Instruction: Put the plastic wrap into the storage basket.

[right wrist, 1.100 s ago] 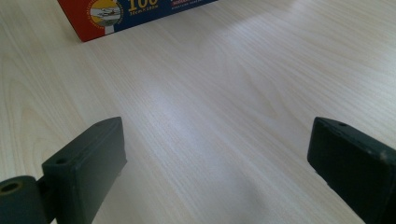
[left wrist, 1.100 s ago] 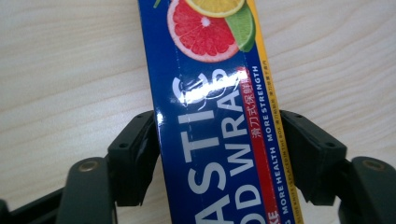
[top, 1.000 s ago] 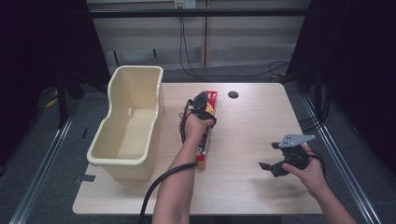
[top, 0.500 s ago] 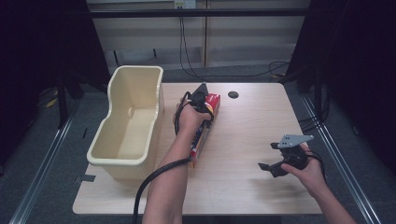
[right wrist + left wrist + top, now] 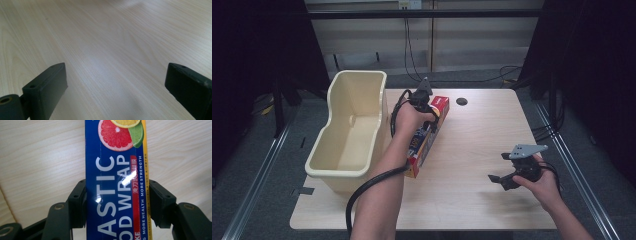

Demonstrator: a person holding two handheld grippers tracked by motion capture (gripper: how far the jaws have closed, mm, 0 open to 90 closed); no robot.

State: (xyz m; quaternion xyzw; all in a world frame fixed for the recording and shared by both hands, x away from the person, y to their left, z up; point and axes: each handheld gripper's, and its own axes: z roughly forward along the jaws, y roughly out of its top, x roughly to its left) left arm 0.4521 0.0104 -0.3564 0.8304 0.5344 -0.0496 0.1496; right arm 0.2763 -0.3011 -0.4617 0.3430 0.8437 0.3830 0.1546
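A long blue and red plastic food wrap box (image 5: 419,150) hangs over the middle of the wooden table (image 5: 477,135), just right of the cream tub. My left gripper (image 5: 428,120) is shut on it near its far end. In the left gripper view the black pads (image 5: 78,202) press both long sides of the box (image 5: 112,157), with the tabletop well below. My right gripper (image 5: 498,167) rests low over the table's right front, open. Between its jaws (image 5: 116,82) there is bare wood.
A deep cream plastic tub (image 5: 362,80) stands along the table's left edge, nothing visible inside. A dark round cable hole (image 5: 462,101) sits near the far edge. The left gripper's black cable (image 5: 372,185) trails off the front edge.
My left gripper has risen with the wrap box, lifting it off the table and shifting slightly toward the tub. The right gripper has stayed put.
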